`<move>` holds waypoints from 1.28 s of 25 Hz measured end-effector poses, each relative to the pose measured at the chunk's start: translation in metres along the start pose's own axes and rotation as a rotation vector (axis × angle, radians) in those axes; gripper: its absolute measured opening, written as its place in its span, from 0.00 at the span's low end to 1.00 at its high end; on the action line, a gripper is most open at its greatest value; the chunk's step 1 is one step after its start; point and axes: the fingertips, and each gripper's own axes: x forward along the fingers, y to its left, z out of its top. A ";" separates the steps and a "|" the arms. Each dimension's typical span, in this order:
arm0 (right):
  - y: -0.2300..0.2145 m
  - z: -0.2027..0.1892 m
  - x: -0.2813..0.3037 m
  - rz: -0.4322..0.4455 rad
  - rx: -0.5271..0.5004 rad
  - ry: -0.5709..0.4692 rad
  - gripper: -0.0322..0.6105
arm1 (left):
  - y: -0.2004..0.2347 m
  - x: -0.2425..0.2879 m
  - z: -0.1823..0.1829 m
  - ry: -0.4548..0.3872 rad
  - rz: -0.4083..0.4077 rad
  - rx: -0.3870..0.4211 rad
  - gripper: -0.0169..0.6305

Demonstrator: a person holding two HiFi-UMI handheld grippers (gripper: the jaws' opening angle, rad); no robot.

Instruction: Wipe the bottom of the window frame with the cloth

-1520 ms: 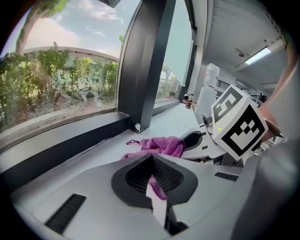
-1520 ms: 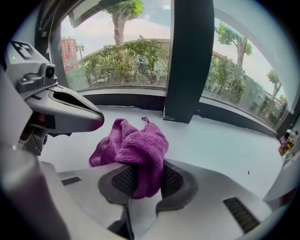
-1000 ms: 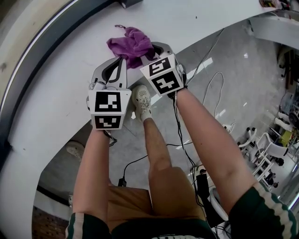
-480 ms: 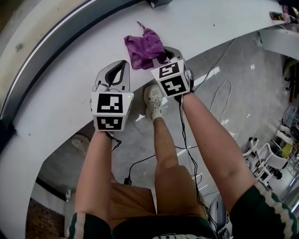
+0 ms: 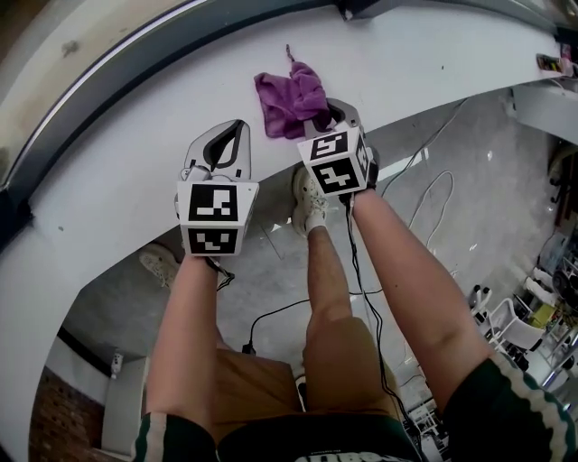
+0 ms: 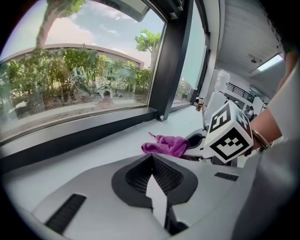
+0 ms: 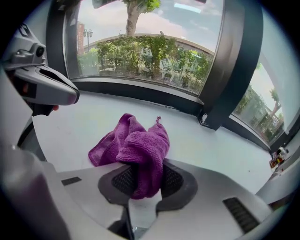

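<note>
My right gripper (image 7: pixel 143 178) is clamped on the purple cloth (image 7: pixel 133 140), which bunches just ahead of it on the white sill (image 7: pixel 220 140), short of the dark window frame (image 7: pixel 140 91) beyond. My left gripper (image 6: pixel 152 159), to its left, is closed and empty. I judge the frame not yet wiped; any dirt on it is too faint to make out.

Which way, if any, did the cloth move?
Yes. Head view: the cloth, held by the right tool, slid left along the sill, away from the frame post's base.
</note>
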 end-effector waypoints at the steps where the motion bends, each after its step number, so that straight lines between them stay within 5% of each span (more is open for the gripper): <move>1: 0.007 0.002 0.000 0.003 -0.009 0.000 0.21 | 0.004 -0.004 -0.003 -0.002 0.007 -0.007 0.04; 32: 0.232 0.079 0.004 0.066 -0.195 -0.027 0.21 | 0.160 -0.178 -0.096 -0.050 0.231 -0.155 0.04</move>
